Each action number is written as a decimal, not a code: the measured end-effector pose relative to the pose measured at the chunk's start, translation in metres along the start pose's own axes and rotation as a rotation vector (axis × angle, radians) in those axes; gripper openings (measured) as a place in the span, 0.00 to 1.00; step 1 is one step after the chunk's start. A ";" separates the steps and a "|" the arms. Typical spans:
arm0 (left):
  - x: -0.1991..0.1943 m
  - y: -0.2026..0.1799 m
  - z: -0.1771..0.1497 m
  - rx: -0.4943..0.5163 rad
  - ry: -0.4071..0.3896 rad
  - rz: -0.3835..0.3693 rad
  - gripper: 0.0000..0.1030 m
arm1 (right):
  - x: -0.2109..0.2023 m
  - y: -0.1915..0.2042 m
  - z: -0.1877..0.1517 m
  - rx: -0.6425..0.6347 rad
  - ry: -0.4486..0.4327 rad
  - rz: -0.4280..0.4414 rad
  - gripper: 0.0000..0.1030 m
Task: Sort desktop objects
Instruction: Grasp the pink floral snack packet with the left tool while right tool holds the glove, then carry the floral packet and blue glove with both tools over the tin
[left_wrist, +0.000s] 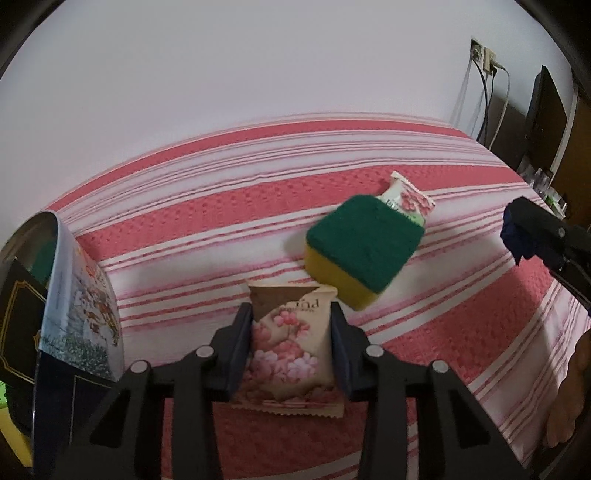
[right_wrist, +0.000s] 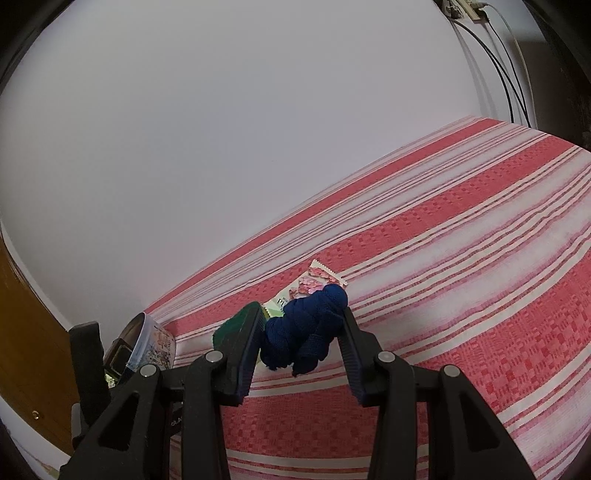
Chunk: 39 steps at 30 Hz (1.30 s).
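A pink flowered snack packet (left_wrist: 290, 354) sits between the fingers of my left gripper (left_wrist: 290, 314), and both pads press on its sides. Just beyond it on the red-and-white striped cloth (left_wrist: 461, 314) lies a sponge (left_wrist: 362, 251), green on top and yellow below. A second flowered packet (left_wrist: 408, 197) pokes out from behind the sponge. My right gripper (right_wrist: 300, 314) is shut on a dark blue braided bundle (right_wrist: 306, 332) held above the cloth. In the left wrist view the blue bundle (left_wrist: 517, 238) shows at the right edge. The right wrist view has the sponge (right_wrist: 240, 325) and second packet (right_wrist: 310, 284) behind the bundle.
A round tin with a printed wall (left_wrist: 81, 306) stands at the left, with something green inside and a black gold-lined box (left_wrist: 18, 325) by it. A white wall closes the back, with sockets and cables (left_wrist: 487, 92) at the far right. A hand (left_wrist: 569, 398) shows lower right.
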<state>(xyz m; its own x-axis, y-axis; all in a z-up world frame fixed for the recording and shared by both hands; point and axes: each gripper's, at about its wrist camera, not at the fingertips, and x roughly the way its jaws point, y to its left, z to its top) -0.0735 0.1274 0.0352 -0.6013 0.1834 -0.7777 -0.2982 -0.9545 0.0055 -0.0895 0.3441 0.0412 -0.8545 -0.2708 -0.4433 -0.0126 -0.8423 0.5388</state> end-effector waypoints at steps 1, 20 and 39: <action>-0.001 0.004 -0.004 -0.008 0.001 -0.007 0.38 | 0.000 -0.001 -0.001 -0.002 -0.003 -0.005 0.43; -0.032 -0.016 -0.025 -0.065 -0.171 0.046 0.37 | -0.029 0.031 -0.020 -0.145 -0.188 -0.184 0.43; -0.018 -0.001 -0.028 -0.126 -0.285 0.078 0.37 | -0.043 0.080 -0.027 -0.368 -0.312 -0.279 0.43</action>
<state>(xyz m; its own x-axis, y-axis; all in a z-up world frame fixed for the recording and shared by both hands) -0.0414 0.1186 0.0314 -0.8075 0.1501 -0.5704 -0.1596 -0.9866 -0.0337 -0.0395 0.2758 0.0842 -0.9587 0.0892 -0.2700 -0.1257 -0.9847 0.1209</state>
